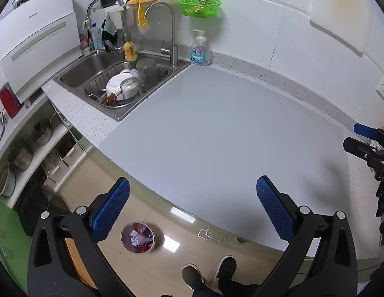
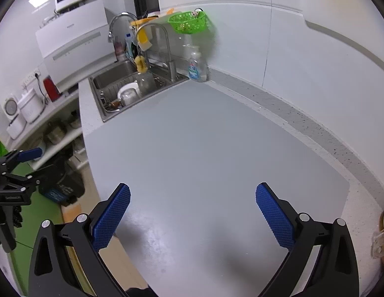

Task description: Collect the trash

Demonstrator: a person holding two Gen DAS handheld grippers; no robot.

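Item: crumpled clear-and-tan wrapper scraps (image 2: pixel 381 237), lying at the right edge of the counter, off the grey mat; only partly in the right wrist view, so you cannot tell their long axis.

Receptacle: round bin with a dark rim, holding paper trash (image 1: pixel 138 237), on the tiled floor below the counter's front edge.

Right gripper (image 2: pixel 193 212): blue pads spread wide, nothing between them, over the front part of the smooth grey mat (image 2: pixel 204 148). The scraps lie to its right, near; this is your nearer hand.

Left gripper (image 1: pixel 193 210): also spread and empty, hanging at the front edge of the counter, with the bin just below and to its left.

Judgement: swing the right gripper rightward first.
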